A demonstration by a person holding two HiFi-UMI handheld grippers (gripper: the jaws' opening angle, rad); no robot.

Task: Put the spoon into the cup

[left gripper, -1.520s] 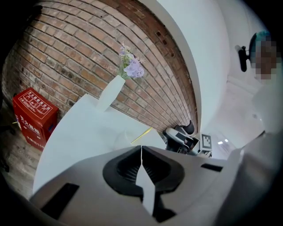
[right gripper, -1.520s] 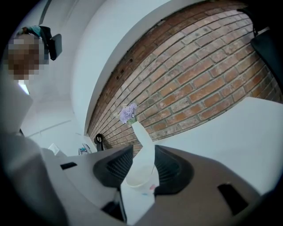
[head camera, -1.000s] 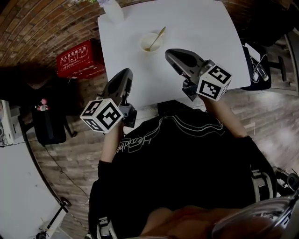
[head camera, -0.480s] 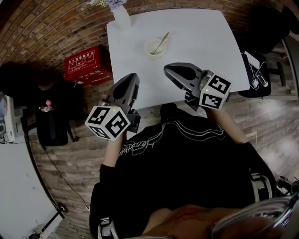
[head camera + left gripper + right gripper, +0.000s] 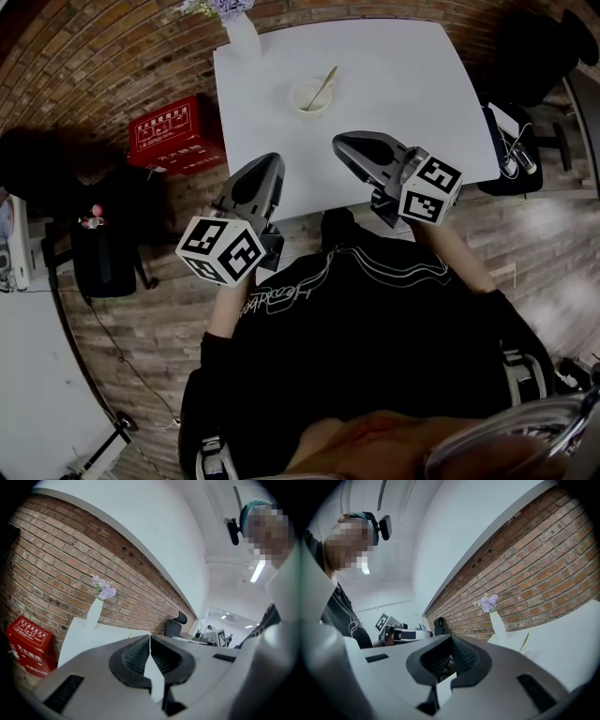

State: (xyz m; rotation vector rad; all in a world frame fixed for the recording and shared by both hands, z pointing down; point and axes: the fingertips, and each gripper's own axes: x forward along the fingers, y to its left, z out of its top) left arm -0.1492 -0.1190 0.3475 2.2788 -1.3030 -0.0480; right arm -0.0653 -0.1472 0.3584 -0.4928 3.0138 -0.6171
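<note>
- Spoon (image 5: 325, 82) sat in cup (image 5: 310, 95), bowl end down, handle leaning out over the rim twd the far right.
- Cup stood on the white desk (image 5: 403, 75), far half, nr the vase.
- L tool (image 5: 266, 165) clenched, jaws together, nothing btwn them. It was at the desk's near-left corner, pointing twd the desk.
- R tool (image 5: 341, 145) clenched too, empty, above the desk's near edge.
- Both tools were well apart from the cup, neither touching the spoon.
- White vase (image 5: 241, 36) w/ purple flowers stood at the desk's far-left corner, by the brick wall.
- Red box (image 5: 172, 134) was on the floor left of the desk.
- Person in a black top was at the desk's near side.
</note>
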